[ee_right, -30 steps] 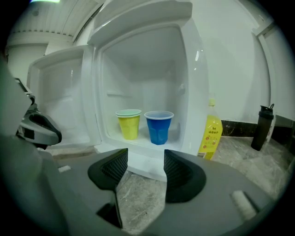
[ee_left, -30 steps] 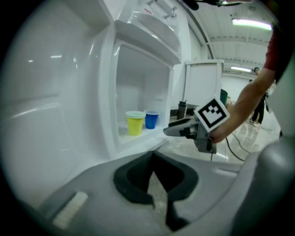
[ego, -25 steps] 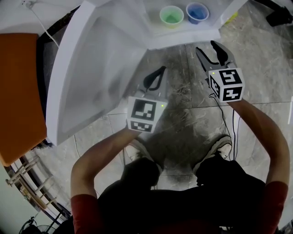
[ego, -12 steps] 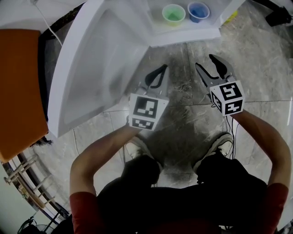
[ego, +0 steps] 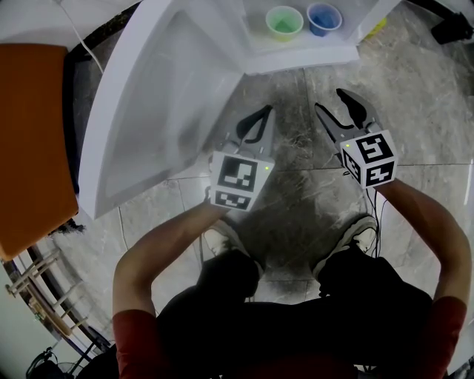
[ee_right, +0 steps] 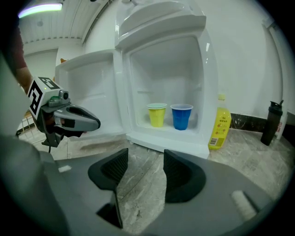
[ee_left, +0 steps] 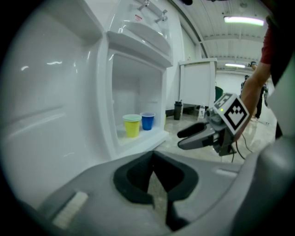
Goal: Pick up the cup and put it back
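Two cups stand side by side on the shelf of a small white fridge [ego: 296, 55]: a yellow-green cup [ego: 284, 22] [ee_left: 132, 125] [ee_right: 156, 115] and a blue cup [ego: 324, 18] [ee_left: 147, 120] [ee_right: 181, 117]. My right gripper [ego: 331, 101] [ee_right: 145, 156] hovers over the marble floor short of the fridge, pointing at the cups, jaws open and empty. My left gripper [ego: 263, 112] [ee_left: 153, 154] hangs beside the open fridge door [ego: 148, 111], its jaws shut on nothing. Each gripper shows in the other's view: the right gripper [ee_left: 180, 139] and the left gripper [ee_right: 92, 123].
A yellow bottle [ee_right: 218, 123] stands on the floor just right of the fridge, a black bottle [ee_right: 269, 117] farther right. An orange surface [ego: 29, 148] lies beyond the door at the left. The person's shoes [ego: 355, 240] rest on the floor below the grippers.
The right gripper has drawn back a little from the fridge, still open. The left gripper has stayed about where it was.
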